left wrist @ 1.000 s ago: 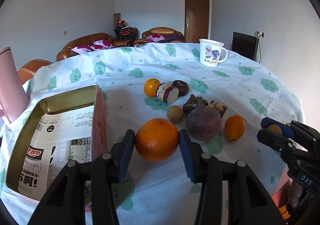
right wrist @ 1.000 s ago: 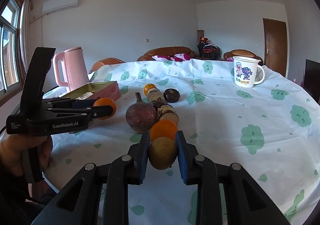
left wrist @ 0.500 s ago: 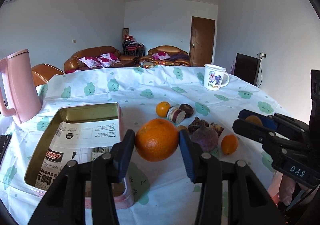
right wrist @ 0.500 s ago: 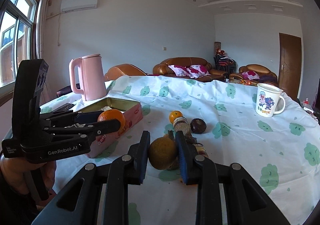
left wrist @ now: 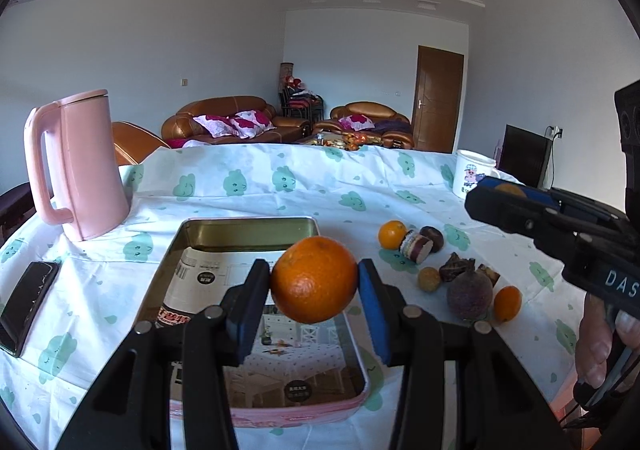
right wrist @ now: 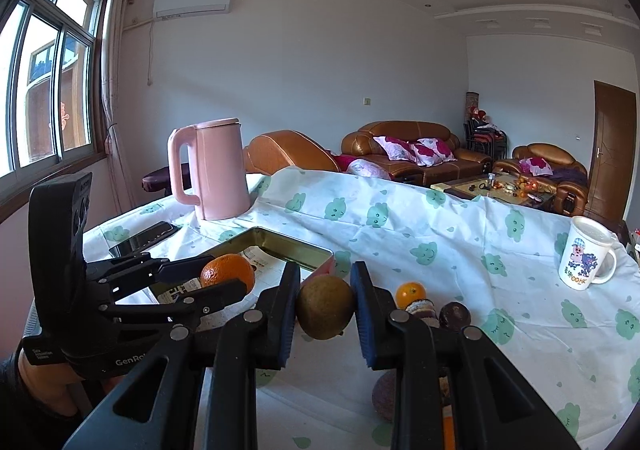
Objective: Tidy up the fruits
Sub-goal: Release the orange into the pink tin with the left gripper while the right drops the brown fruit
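now our left gripper (left wrist: pixel 314 286) clamps the orange (left wrist: pixel 315 279), stem end toward us, over the tin's (left wrist: pixel 248 226) near edge; right gripper (right wrist: pixel 325 308) clamps a brown-green fruit (right wrist: pixel 325 307), long axis upright.

Two handheld grippers, black plastic throughout. Left gripper (left wrist: pixel 315 298): angular black arms with cut-out slots, round silver screws at the joints, blue pads lining the inner faces of both fingers (left wrist: pixel 372 308). Right gripper (right wrist: pixel 325 304): same black frame, same silver screws, same blue pads. Seen side-on from the right wrist camera, left unit stamped "GenRo…" in white on its flank, small white label near the grip, tall black block at the rear. Seen from the left wrist camera, right unit lettered "DAS" in white. Dark sleeve at the left hand (right wrist: pixel 48 380).
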{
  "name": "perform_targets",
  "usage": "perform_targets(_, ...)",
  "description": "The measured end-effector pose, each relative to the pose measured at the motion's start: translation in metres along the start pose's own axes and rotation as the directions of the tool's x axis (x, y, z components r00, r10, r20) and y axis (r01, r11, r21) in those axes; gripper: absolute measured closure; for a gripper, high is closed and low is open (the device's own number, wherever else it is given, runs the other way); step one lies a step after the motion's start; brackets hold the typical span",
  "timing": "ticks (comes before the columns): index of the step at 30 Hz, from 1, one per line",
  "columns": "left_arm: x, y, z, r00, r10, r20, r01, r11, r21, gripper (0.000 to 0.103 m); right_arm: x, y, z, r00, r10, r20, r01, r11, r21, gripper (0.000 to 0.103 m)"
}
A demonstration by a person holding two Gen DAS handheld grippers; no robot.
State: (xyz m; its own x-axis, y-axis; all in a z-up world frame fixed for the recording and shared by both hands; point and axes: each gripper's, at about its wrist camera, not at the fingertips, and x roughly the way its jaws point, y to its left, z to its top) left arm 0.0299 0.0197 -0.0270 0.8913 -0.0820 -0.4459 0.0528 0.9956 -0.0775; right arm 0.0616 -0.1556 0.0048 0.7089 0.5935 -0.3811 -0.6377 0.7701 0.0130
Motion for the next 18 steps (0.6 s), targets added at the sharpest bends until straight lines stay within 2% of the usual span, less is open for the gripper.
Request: perform_targets(18, 0.024, 0.060, 0.004, 0.996, 0.063, -0.058, -0.067, 0.994, -0.082, 0.056, 0.093, 0.039, 0.010, 0.989, 0.077, -0.124, -0.077, 0.997, 0.003, 0.075)
